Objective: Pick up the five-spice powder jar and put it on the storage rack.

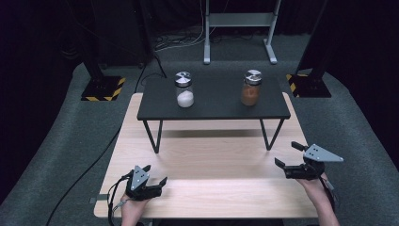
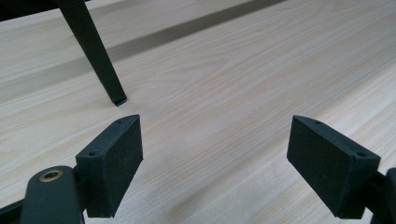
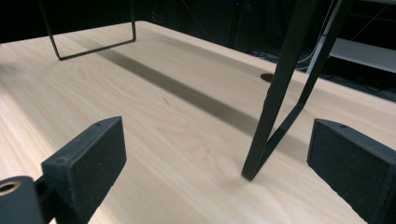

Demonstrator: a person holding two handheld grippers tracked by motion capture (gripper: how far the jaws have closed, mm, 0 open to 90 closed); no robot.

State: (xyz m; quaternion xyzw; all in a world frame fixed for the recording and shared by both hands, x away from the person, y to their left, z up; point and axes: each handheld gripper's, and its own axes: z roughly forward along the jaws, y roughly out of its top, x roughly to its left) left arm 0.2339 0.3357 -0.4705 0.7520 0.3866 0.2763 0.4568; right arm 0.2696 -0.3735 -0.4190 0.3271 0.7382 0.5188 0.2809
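Observation:
Two lidded glass jars stand on a low black shelf (image 1: 214, 110) that rests on the pale wooden table (image 1: 211, 160). One jar holds white powder (image 1: 185, 90), the other orange-brown powder (image 1: 251, 88). My left gripper (image 1: 156, 174) lies near the table's front left, open, with only bare wood between its pads (image 2: 116, 158); a shelf leg (image 2: 95, 51) rises ahead of it. My right gripper (image 1: 285, 153) hovers at the table's right edge, open and empty. In the right gripper view its pads (image 3: 93, 163) stand wide apart, with the shelf's near right leg (image 3: 278, 93) just beyond them.
The shelf's thin black legs (image 1: 153, 136) stand on the table's far half. On the grey carpet behind are two stand bases with yellow-black stripes (image 1: 101, 88), a grey metal frame (image 1: 240, 21) and loose cables (image 1: 84, 174).

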